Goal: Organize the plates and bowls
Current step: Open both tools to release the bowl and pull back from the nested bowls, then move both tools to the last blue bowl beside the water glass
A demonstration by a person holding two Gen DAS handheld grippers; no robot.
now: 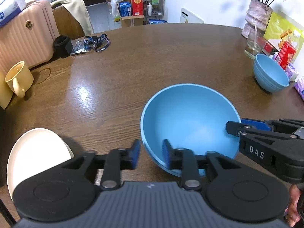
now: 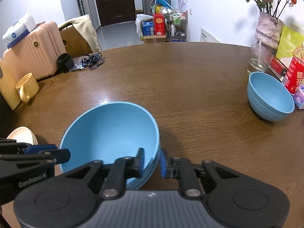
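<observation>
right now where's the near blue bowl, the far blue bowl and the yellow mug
near blue bowl [image 1: 190,121]: left wrist view, on its inner wall
far blue bowl [image 2: 269,95]: right wrist view, on its inside
yellow mug [image 1: 19,76]: left wrist view, on its outer side below the rim

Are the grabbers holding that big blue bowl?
No. Both the left gripper and the right gripper straddle the big blue bowl's rim, jaws open, not pinching.
</observation>
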